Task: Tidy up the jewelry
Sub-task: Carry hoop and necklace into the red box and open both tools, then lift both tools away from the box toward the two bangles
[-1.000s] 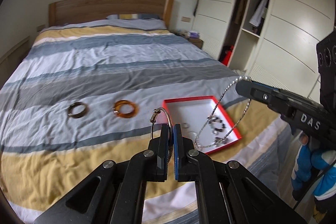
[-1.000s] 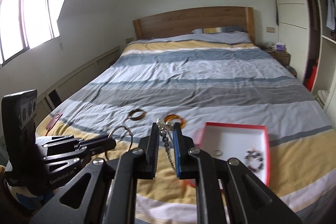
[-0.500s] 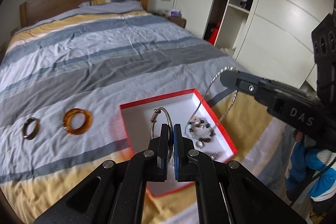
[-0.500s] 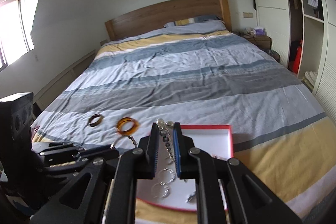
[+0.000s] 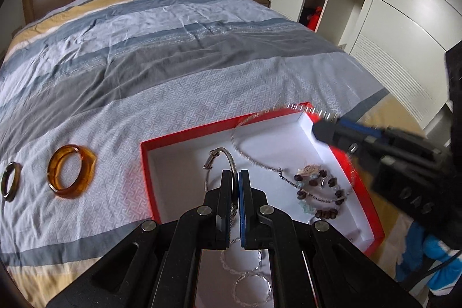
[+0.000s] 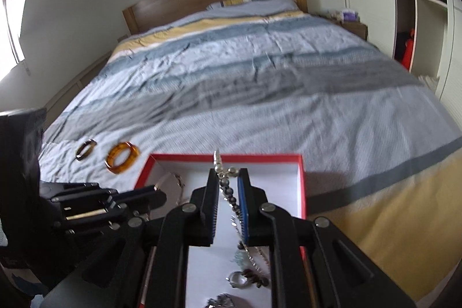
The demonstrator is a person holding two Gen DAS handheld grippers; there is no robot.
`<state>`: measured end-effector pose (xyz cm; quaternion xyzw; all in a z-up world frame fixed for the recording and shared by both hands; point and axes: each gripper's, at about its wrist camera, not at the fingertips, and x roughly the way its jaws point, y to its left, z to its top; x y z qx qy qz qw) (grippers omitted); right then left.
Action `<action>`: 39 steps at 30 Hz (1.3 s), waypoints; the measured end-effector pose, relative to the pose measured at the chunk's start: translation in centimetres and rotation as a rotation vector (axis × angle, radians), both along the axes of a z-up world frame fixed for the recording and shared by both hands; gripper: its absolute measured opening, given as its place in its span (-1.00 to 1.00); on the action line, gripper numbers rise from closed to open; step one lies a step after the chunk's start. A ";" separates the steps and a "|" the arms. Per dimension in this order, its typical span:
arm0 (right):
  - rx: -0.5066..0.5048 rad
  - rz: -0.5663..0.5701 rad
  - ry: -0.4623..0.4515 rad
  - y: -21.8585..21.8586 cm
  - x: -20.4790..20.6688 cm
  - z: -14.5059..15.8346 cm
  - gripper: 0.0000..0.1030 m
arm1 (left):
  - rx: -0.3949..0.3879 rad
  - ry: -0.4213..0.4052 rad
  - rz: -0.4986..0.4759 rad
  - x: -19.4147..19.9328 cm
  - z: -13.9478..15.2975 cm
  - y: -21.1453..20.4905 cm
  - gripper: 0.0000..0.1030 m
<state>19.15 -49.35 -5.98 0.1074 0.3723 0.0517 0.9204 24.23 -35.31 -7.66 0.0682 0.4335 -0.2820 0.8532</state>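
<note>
Clearly, with left gripper (image 5: 235, 178) pinching the silver bangle (image 5: 222, 160) and right gripper (image 6: 228, 186) pinching the bead chain (image 6: 231, 199) over the red box (image 5: 145, 160), releases could tangle them.

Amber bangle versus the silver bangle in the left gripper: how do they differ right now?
The amber bangle is thick and translucent orange; the silver bangle is thin wire metal with a clasp. The amber bangle lies flat on the bedspread, outside the red box; the silver bangle stands upright above the box floor, pinched in the left gripper. Both are round wrist bangles.
</note>
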 end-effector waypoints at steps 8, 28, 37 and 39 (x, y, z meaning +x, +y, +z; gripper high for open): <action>-0.005 -0.002 0.099 -0.8 -0.1 -2.9 -0.75 | 0.048 0.050 0.008 -0.1 -2.8 -0.3 -0.92; -0.002 -0.020 0.167 -0.9 -1.5 -4.5 -0.41 | 0.099 0.093 0.005 -1.3 -4.5 -0.5 -0.78; 0.023 -0.052 0.144 -1.0 -4.6 -2.6 -0.36 | 0.078 0.064 0.013 -4.2 -1.5 0.3 -0.35; 0.027 -0.061 0.133 -0.9 -5.7 -1.7 -0.36 | 0.078 0.052 0.024 -5.2 -0.6 0.7 -0.23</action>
